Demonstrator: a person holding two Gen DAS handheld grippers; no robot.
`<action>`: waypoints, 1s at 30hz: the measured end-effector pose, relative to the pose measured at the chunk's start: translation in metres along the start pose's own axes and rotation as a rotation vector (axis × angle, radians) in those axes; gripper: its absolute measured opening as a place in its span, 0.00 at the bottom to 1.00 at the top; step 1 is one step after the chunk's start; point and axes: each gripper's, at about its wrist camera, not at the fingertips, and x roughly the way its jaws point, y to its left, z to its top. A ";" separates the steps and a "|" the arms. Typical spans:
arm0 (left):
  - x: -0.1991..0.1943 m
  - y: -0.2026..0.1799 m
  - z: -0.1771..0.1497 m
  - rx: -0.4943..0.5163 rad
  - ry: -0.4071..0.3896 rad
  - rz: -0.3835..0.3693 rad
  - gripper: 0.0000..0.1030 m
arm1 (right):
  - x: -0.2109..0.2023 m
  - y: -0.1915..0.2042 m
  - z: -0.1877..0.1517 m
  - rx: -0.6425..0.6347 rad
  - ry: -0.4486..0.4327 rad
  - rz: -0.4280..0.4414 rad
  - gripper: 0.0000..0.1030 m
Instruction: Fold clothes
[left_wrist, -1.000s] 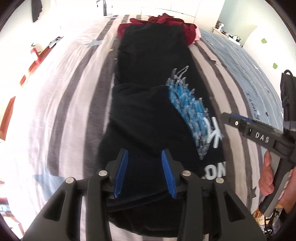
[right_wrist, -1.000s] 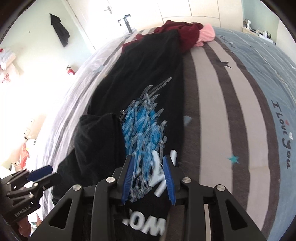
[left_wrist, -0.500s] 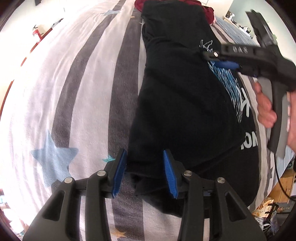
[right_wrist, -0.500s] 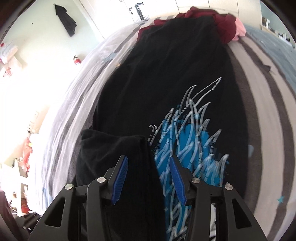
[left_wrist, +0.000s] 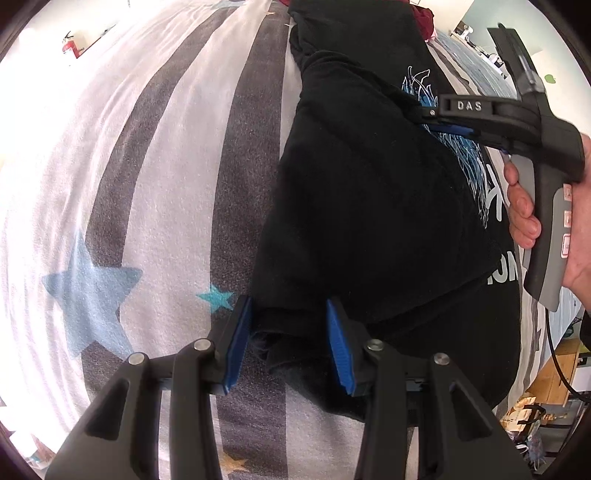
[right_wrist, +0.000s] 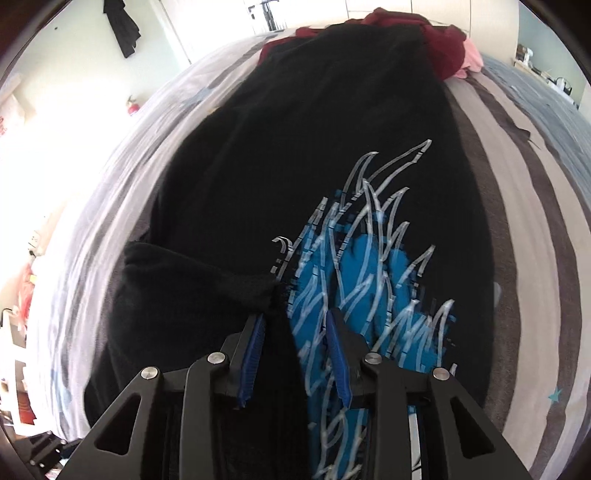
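A black T-shirt (left_wrist: 362, 206) with a blue and white print (right_wrist: 362, 288) lies lengthwise on the striped bed. Its left sleeve is folded in over the body (right_wrist: 192, 273). My left gripper (left_wrist: 288, 332) is open, its blue pads on either side of the shirt's near left edge. My right gripper (right_wrist: 295, 343) is open, low over the folded sleeve's edge next to the print. It also shows in the left wrist view (left_wrist: 491, 122), held by a hand, its fingertips over the sleeve's far edge.
The bedspread (left_wrist: 147, 166) has grey and white stripes and stars. A dark red garment (right_wrist: 443, 48) and something pink (right_wrist: 471, 61) lie at the far end of the bed. A dark garment (right_wrist: 120, 26) hangs on the wall. The bed's edge and floor clutter (left_wrist: 546, 398) lie right.
Both grippers moved left across the shirt. The left one went from over the shirt's middle to its left edge. The right one moved from the lettering to the folded sleeve's edge.
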 end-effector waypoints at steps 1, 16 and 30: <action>-0.003 0.000 0.000 0.001 -0.002 0.002 0.36 | -0.001 -0.002 -0.002 0.006 -0.005 0.005 0.29; -0.037 0.006 0.120 0.070 -0.259 0.041 0.36 | -0.049 0.000 -0.015 0.017 -0.088 -0.074 0.30; 0.043 0.005 0.210 0.185 -0.139 0.123 0.36 | -0.035 0.003 -0.036 0.065 -0.049 -0.042 0.31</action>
